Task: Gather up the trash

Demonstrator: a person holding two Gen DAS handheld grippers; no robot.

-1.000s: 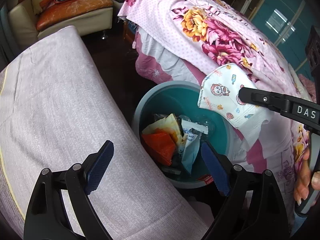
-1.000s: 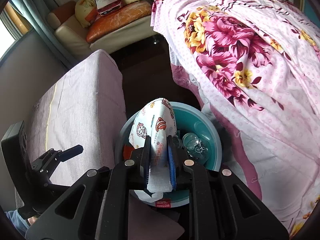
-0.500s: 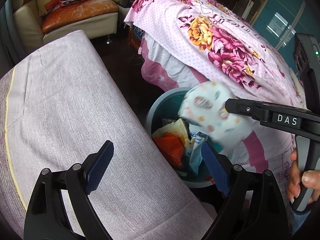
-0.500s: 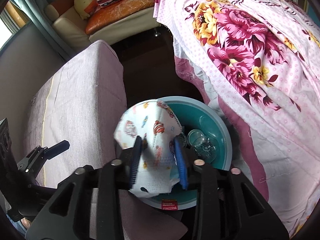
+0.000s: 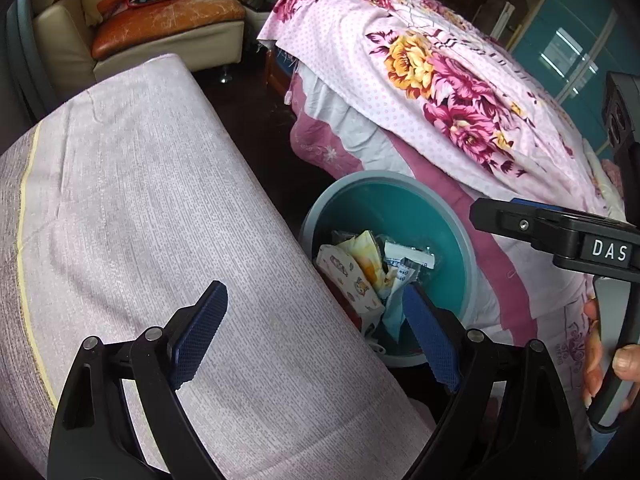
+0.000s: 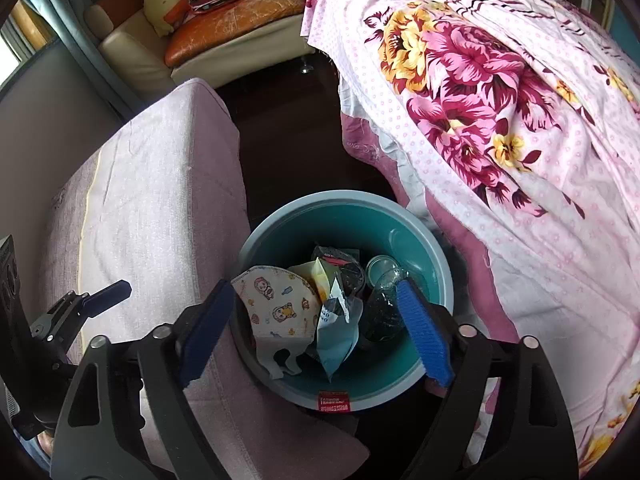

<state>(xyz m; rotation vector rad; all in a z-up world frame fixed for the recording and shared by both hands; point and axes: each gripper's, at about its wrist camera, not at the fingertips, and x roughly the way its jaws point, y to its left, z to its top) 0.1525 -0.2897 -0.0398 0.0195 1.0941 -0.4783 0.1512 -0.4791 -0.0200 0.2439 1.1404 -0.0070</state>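
A teal bin (image 6: pixel 428 252) (image 5: pixel 452 232) stands on the dark floor between a pale cushioned seat and a bed. In it lies a white face mask with cartoon prints (image 6: pixel 276 304) (image 5: pixel 348 276), on top of wrappers and a clear plastic piece. Above the bin my right gripper (image 6: pixel 316 328) hangs with its jaws opening wide and nothing between the blue pads. In the left wrist view the right gripper (image 5: pixel 552 232) shows from the side, a hand on its handle. My left gripper (image 5: pixel 316 336) is open and empty, over the seat's edge beside the bin.
The pale lilac seat (image 5: pixel 140 208) fills the left. A bed under a pink floral sheet (image 6: pixel 500 100) crowds the right, close against the bin. A cream sofa with an orange cushion (image 6: pixel 240 12) stands at the back. A strip of dark floor (image 6: pixel 288 140) runs between them.
The right gripper's jaws spread apart and let go of the face mask, which dropped into the bin. The left gripper stayed open.
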